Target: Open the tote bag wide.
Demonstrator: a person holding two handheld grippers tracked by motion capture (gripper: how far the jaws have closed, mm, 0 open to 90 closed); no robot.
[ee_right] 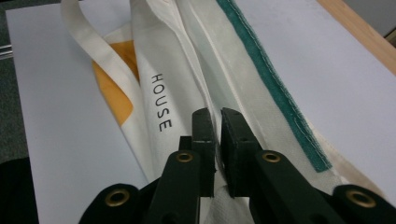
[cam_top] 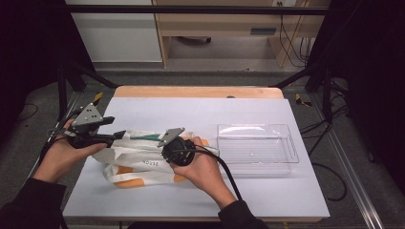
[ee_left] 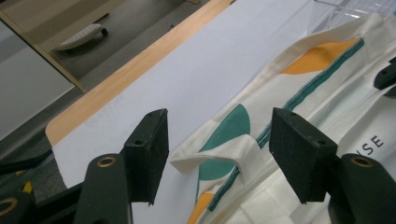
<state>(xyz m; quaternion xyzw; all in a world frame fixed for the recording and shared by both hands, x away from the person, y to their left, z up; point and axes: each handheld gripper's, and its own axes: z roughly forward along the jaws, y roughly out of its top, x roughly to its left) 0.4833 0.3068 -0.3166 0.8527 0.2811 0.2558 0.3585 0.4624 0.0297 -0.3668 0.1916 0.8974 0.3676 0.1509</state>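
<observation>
A pale grey tabletop (cam_top: pixel 143 107) with a wooden far edge carries two things: a crumpled cream cloth bag (cam_top: pixel 138 160) with orange and green patches, and just right of it, a clear plastic tray (cam_top: pixel 258 129).

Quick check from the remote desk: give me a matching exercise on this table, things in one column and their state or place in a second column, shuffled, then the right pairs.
Things:
1. left gripper
2. right gripper
3. clear tray
4. cloth bag

States or places:
A. empty, on the right side of the table
B. jaws open, a fabric strap lying between them
C. crumpled flat at mid-table, printed HOUSE
D. jaws pinched together on a fold of cloth

Pairs: 1-B, 2-D, 3-A, 4-C
</observation>
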